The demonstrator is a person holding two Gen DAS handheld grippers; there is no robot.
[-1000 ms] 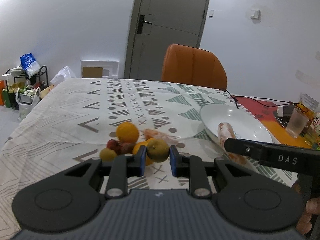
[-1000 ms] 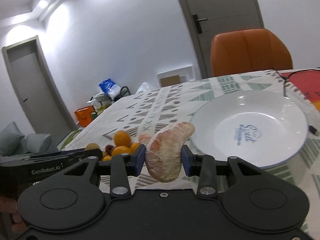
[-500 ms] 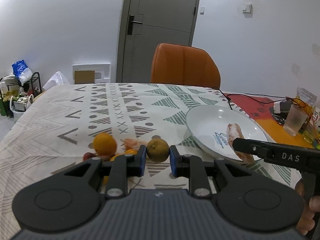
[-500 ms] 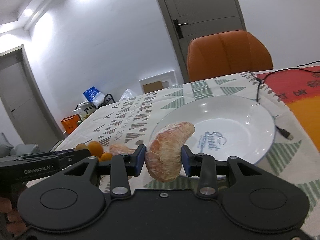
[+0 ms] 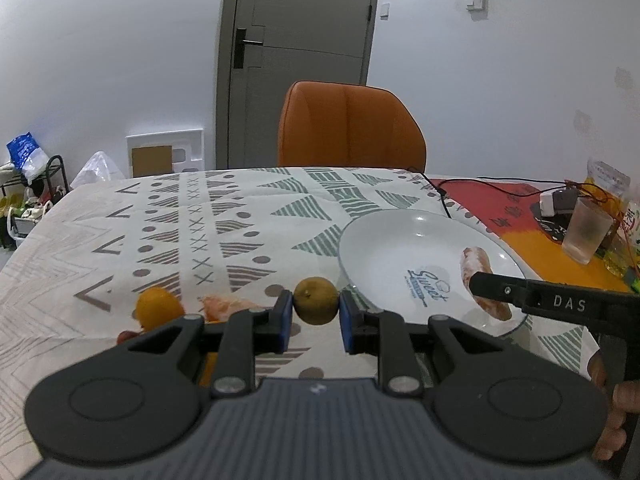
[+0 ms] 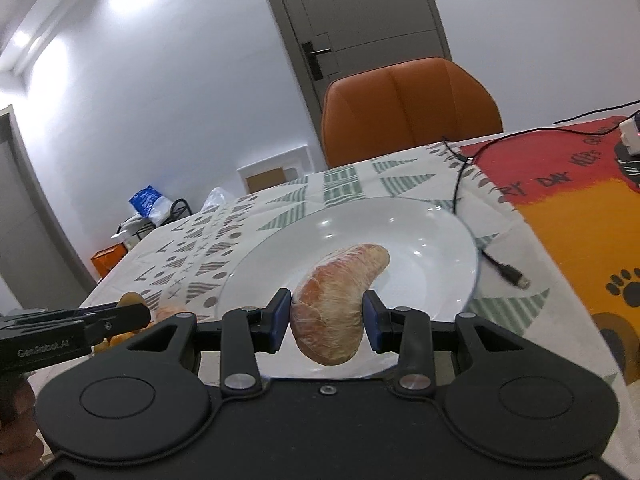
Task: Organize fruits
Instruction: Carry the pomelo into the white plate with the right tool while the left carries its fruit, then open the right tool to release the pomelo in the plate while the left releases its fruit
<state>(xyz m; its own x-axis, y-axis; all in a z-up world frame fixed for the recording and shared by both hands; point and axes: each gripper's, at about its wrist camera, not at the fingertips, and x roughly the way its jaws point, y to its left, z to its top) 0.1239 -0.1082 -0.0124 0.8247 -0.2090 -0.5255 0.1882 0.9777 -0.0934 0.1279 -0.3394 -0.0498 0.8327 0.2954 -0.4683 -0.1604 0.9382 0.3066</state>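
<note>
My left gripper (image 5: pixel 316 316) is shut on a small green-yellow citrus fruit (image 5: pixel 316 300), held above the tablecloth just left of the white plate (image 5: pixel 384 248). My right gripper (image 6: pixel 326 322) is shut on a peeled pomelo segment (image 6: pixel 336 300) and holds it over the white plate (image 6: pixel 440 240). In the left wrist view the segment (image 5: pixel 476 268) and the right gripper's finger (image 5: pixel 504 290) show over the plate's right side. An orange (image 5: pixel 158 312), another peeled segment (image 5: pixel 222 308) and small fruits lie on the cloth at the left.
An orange chair (image 5: pixel 348 128) stands behind the table. A black cable (image 6: pixel 472 216) with a plug lies by the plate's right rim. A plastic cup (image 5: pixel 586 230) and packets stand at the far right on a red-orange mat (image 6: pixel 580 208).
Both grippers have moved right with their fruit. The pomelo segment has come from the plate's left edge to above its middle. The citrus has been carried away from the fruit pile toward the plate.
</note>
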